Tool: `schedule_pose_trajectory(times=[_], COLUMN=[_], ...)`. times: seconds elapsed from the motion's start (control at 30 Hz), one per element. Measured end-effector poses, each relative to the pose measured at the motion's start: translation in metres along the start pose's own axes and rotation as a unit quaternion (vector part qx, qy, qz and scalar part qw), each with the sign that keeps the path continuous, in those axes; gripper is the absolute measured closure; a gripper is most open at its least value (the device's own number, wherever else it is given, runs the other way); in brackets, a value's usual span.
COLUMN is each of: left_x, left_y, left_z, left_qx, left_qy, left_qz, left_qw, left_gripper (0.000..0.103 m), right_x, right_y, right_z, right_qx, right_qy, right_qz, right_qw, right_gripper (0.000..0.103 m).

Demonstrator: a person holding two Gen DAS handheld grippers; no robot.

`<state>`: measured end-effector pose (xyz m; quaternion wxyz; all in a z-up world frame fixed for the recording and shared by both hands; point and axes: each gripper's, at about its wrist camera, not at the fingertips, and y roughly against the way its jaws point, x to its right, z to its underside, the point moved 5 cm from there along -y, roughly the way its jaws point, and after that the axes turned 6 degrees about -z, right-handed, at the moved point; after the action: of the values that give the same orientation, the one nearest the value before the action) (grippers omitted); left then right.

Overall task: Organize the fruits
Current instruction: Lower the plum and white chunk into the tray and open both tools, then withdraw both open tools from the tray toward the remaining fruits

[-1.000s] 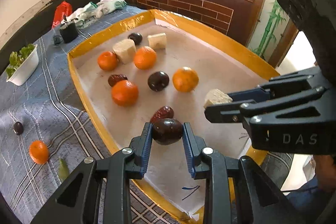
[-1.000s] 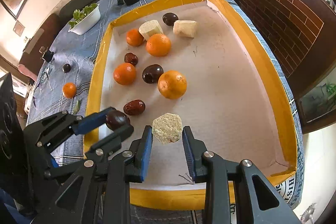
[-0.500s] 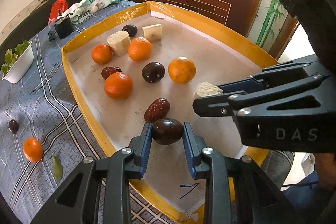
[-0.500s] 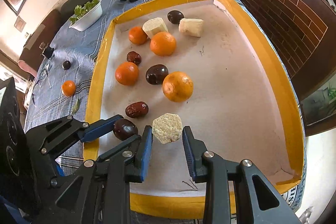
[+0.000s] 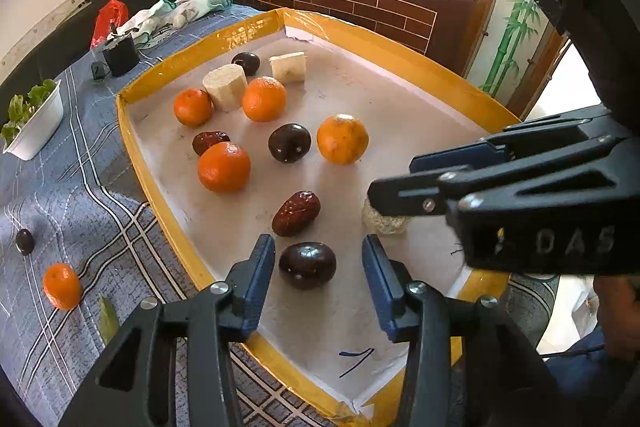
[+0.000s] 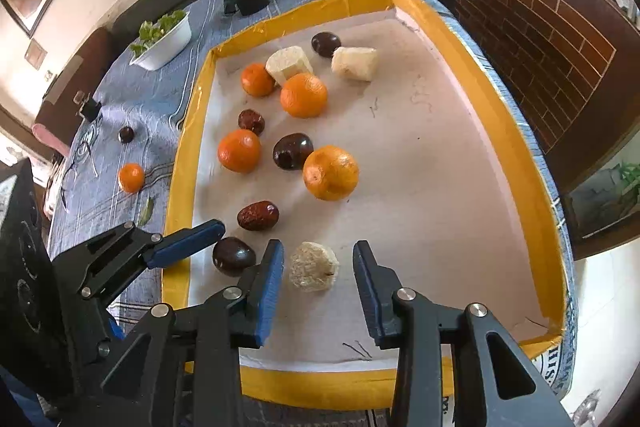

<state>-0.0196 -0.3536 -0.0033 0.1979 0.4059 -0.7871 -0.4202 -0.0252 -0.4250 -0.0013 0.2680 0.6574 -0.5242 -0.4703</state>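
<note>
Blue plaid cloth (image 5: pixel 60 195) over counter. Yellow-rimmed tray (image 5: pixel 132 143) on top, pale lining.

Left gripper (image 5: pixel 318 269) low over near end of tray; fingers (image 5: pixel 256 271) apart, just opened. Dark plum (image 5: pixel 307 265) between them, resting on lining, clear of both pads. Right gripper (image 6: pixel 318 277) beside it, pointing down; fingers (image 6: pixel 268 279) likewise just opened, parted. Pale cut chunk (image 6: pixel 313 267) between, lying on lining, untouched by either pad.

White bowl of greens (image 5: pixel 34 123) on cloth at far left. Red bag (image 5: pixel 108 21) and gloves (image 5: pixel 180 9) at far end of counter; black box (image 5: pixel 120 49) near them.

Four oranges (image 5: pixel 224 167) mid-tray, largest (image 5: pixel 342 138) beside second plum (image 5: pixel 289 143). Two pale chunks (image 5: pixel 225 87) at far end, third plum (image 5: pixel 245 62) between. Red date (image 5: pixel 296 213) just beyond held-off plum; another date (image 5: pixel 210 141) touching an orange.

Outside tray, on cloth: small orange (image 5: pixel 62 285), small plum (image 5: pixel 25 241), green leaf (image 5: pixel 108 321).
</note>
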Motion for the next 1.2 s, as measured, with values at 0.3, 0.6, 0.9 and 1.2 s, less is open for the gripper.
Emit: schedule_pose_trajectory(times=[0.3,0.6,0.9,1.2], left_x=[-0.007,-0.032,-0.079,-0.133], left_y=[0.020,0.041,0.062,0.082], left_z=[-0.003,0.005,0.026,0.066], left_qx=[0.033,0.052,0.060,0.052], left_qy=[0.016,0.047,0.100,0.163], left_qz=[-0.004,-0.021,-0.052,-0.086], left_qw=[0.9993,0.9973,0.9918,0.9815], left_gripper=[0.059,0.059,0.059,0.059], right_x=[0.001,-0.018,-0.056,-0.110], right_y=[0.015,0.017,0.017,0.000], right_z=[-0.002,-0.002,-0.008,-0.007], right_qx=[0.029,0.040,0.052,0.037], right_qy=[-0.020,-0.012,0.020,0.067], right_qz=[0.004,0.007,0.001,-0.019], right_qw=[0.999,0.999,0.998,0.997], right_gripper=[0.063,0.063,0.061,0.057])
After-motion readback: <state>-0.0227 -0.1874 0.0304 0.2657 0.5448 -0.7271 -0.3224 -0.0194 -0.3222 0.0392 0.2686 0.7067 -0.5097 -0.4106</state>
